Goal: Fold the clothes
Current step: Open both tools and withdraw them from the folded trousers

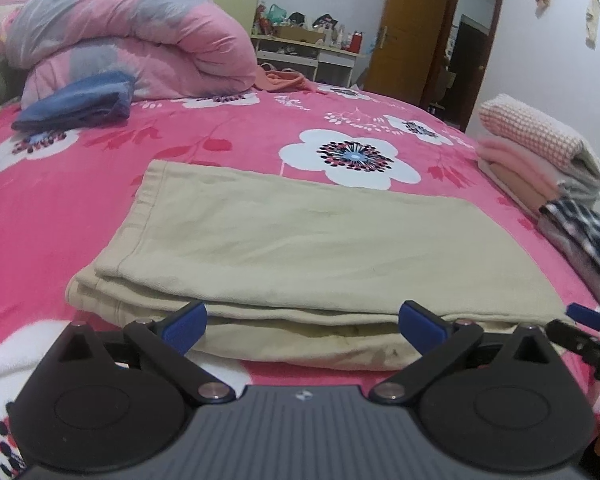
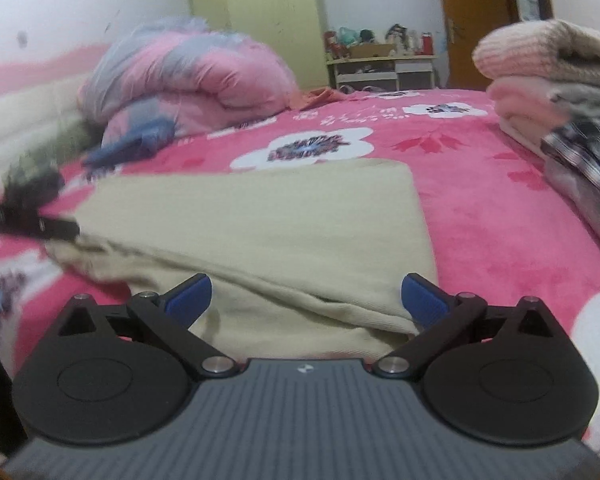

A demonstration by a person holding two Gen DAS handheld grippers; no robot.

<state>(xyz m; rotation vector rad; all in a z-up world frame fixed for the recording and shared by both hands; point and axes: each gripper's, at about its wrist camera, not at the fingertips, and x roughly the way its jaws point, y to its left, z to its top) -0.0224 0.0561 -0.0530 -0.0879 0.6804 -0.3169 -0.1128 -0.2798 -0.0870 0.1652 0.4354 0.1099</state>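
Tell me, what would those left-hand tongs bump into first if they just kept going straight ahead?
Probably the folded beige cloth garment on the pink flowered bedspread. The left tongs stand open, right at its near edge, so they would likely slide into or over that edge first.

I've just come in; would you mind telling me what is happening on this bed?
A person with a gripper in each hand is folding clothes on the pink floral bedspread. A folded beige garment lies flat in front of both. The left gripper and right gripper are open at its near edge, gripping nothing. A stack of folded clothes sits to the right, a rolled pink quilt behind.
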